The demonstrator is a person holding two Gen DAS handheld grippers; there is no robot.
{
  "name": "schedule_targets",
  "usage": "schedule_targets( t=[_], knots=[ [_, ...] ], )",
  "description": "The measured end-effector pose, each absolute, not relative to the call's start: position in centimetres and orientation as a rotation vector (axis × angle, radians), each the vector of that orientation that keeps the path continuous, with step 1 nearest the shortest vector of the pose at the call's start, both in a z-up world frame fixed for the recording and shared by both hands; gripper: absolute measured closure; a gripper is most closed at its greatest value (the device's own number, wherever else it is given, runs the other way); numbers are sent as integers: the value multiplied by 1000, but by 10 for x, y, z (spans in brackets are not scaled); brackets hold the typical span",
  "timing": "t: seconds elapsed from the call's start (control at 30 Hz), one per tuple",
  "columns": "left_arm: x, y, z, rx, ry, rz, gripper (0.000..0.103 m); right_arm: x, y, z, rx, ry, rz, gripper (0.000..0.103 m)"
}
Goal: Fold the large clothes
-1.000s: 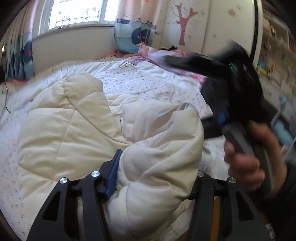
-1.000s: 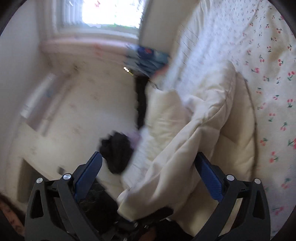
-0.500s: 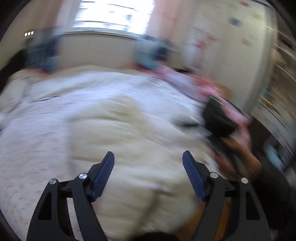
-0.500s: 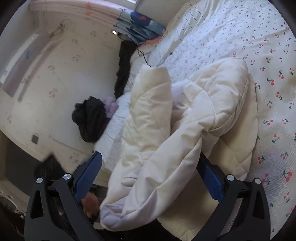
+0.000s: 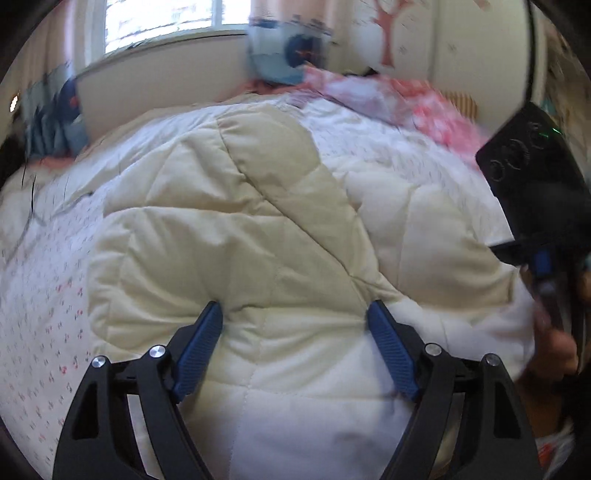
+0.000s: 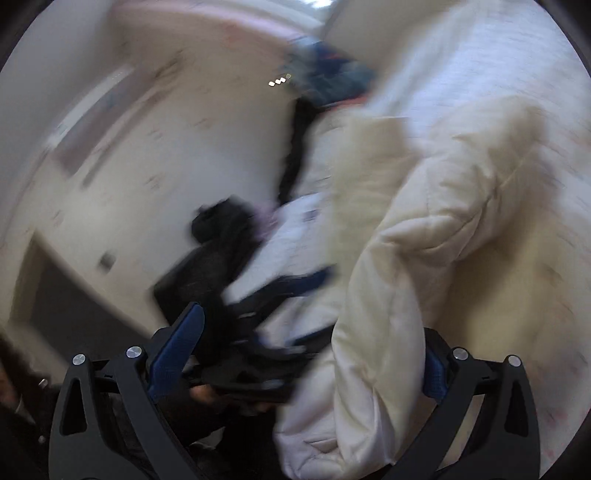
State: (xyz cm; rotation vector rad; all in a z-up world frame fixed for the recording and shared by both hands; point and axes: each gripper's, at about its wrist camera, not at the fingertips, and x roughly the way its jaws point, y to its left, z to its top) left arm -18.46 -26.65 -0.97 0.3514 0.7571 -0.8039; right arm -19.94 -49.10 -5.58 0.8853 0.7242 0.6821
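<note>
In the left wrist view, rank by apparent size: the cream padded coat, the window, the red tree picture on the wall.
1. Cream padded coat, by far the largest, though nearest the camera.
2. Window, cut off by the frame's top.
3. Red tree picture, smallest.

No text, label, brand, number or sign can be read in either view. Both pictures are blurred by motion. No lettering is shown on the quilted cream coat (image 5: 280, 236), and only small cherry motifs are printed on the bed sheet (image 5: 40, 295). A tree figure is painted on the wall (image 5: 388, 40) and no words are set beside it. Round markings and a green light are seen on the black device (image 5: 532, 177) at the right edge of the left wrist view, but nothing on it can be made out as writing.
</note>
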Motion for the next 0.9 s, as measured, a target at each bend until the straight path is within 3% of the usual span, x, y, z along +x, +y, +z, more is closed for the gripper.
schedule_targets(
  t=[0.1, 0.37, 0.57, 0.7, 0.9],
  knots=[
    [-195, -272, -13, 384, 730, -786, 26, -205, -512, -62, 874, 721, 477, 6],
    [-191, -266, -15, 369, 721, -773, 26, -141, -449, 1, 420, 808, 229, 6],
    [-196, -270, -19, 381, 697, -774, 26, -136, -444, 9, 332, 824, 88, 6],
    [-204, -268, -21, 385, 696, -776, 26, -128, -458, -29, 363, 897, 68, 6],
    [-210, -274, -23, 425, 706, -812, 26, -130, -498, -113, 670, 821, 159, 6]
  ],
)
